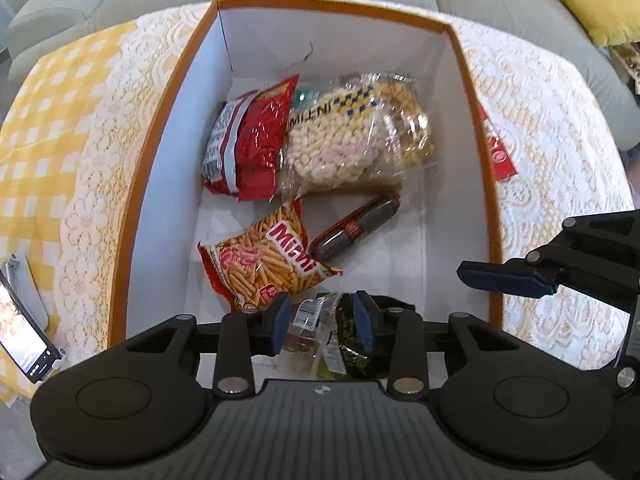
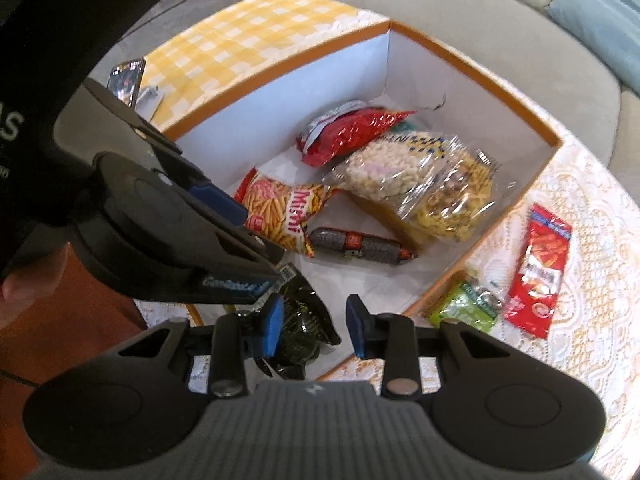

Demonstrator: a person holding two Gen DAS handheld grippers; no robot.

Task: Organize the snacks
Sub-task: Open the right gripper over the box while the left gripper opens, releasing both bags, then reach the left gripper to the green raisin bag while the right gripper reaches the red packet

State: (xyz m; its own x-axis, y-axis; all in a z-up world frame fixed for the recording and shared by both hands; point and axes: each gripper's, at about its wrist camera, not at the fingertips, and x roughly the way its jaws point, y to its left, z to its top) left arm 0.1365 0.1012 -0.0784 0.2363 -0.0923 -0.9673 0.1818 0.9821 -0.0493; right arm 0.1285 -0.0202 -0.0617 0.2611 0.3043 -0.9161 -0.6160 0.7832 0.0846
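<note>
We had most snacks already in the box (image 1: 168, 92): a red bag (image 1: 256, 140), 2 clear bags (image 1: 352, 136) of puffs and noodles, a Mimi bag (image 1: 264, 264) and a dark roll (image 1: 354, 228). Our left gripper (image 1: 322, 322) hung over the near end of the box with its jaws closed on a seaweed pack (image 1: 320, 336), not yet let go. Our right gripper (image 2: 314, 326) was beside it over the near edge of the box, jaws apart and holding nothing. Outside the box, just beside its right wall, 2 snacks remained: a red packet (image 2: 536, 272) and a green packet (image 2: 464, 306). A phone (image 2: 127, 80) lay left of the box. In our judgement nothing blocked the way; only the 2 grippers were close together.
</note>
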